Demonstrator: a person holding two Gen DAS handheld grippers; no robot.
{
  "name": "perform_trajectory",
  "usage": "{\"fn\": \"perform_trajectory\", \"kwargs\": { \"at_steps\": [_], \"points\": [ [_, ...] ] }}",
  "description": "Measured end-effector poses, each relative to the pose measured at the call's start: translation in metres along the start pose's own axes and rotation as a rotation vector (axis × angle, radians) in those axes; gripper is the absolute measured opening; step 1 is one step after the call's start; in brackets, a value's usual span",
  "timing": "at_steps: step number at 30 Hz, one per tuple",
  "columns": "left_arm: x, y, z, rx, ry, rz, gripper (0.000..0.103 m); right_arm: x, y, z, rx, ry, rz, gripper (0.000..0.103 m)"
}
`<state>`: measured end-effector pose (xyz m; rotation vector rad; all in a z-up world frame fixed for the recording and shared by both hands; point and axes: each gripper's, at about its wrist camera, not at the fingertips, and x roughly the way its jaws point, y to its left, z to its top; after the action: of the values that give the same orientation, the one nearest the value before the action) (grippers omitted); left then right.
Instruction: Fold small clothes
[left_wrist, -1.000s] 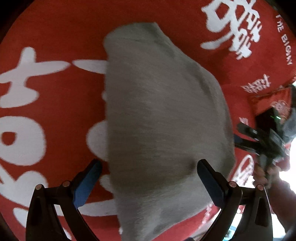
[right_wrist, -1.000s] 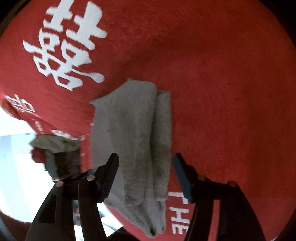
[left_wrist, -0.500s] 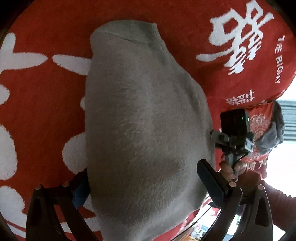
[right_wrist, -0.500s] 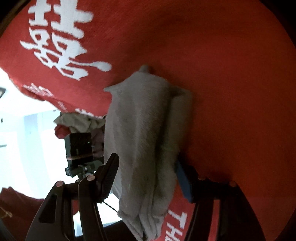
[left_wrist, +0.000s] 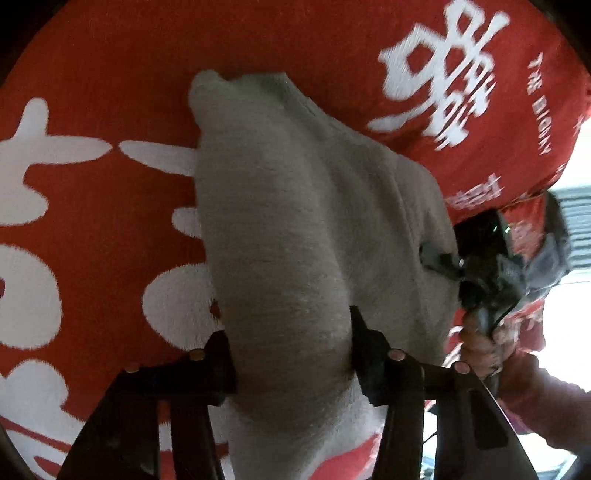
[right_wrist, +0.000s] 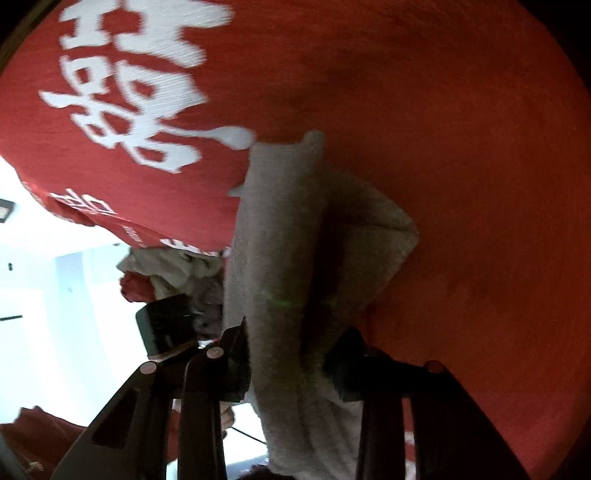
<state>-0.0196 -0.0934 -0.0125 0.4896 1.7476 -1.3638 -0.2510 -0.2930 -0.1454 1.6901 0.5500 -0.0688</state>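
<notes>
Both claws clamping down on the grey cloth

The left claw (left_wrist: 290, 354) is closing on the near end of the grey cloth (left_wrist: 295, 221), which already sits bunched between its jaws. The right claw (right_wrist: 284, 354) is closing too, pinching a folded edge of the same cloth. It lies on the red surface (left_wrist: 103, 74) with white lettering, stretching toward 12 o'clock. My guess is that two grips keep the layers together for the next fold. More clothes (right_wrist: 166, 269) are piled at 9 o'clock in the right view.

fuzzy grey cloth (left_wrist: 295, 229), matt red fabric (left_wrist: 110, 74)
</notes>
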Motion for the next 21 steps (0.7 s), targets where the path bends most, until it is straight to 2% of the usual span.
{"fn": "perform_trajectory", "kwargs": {
  "at_steps": [4,10,15,21],
  "points": [
    [-0.024,-0.01,-0.013,0.055,-0.019,-0.021,0.051,-0.001,0.022,-0.016,0.007,-0.025,0.024,0.036],
    [-0.068,-0.01,-0.037,0.079,-0.043,-0.057,0.051,-0.006,0.063,-0.052,-0.005,-0.064,0.042,0.036],
    [-0.107,0.0,-0.068,0.104,-0.045,-0.026,0.051,0.013,0.086,-0.092,-0.005,-0.059,0.059,0.036],
    [-0.13,0.045,-0.108,0.076,-0.028,0.061,0.051,0.064,0.084,-0.131,0.023,-0.02,0.059,0.036]
  ]
}}
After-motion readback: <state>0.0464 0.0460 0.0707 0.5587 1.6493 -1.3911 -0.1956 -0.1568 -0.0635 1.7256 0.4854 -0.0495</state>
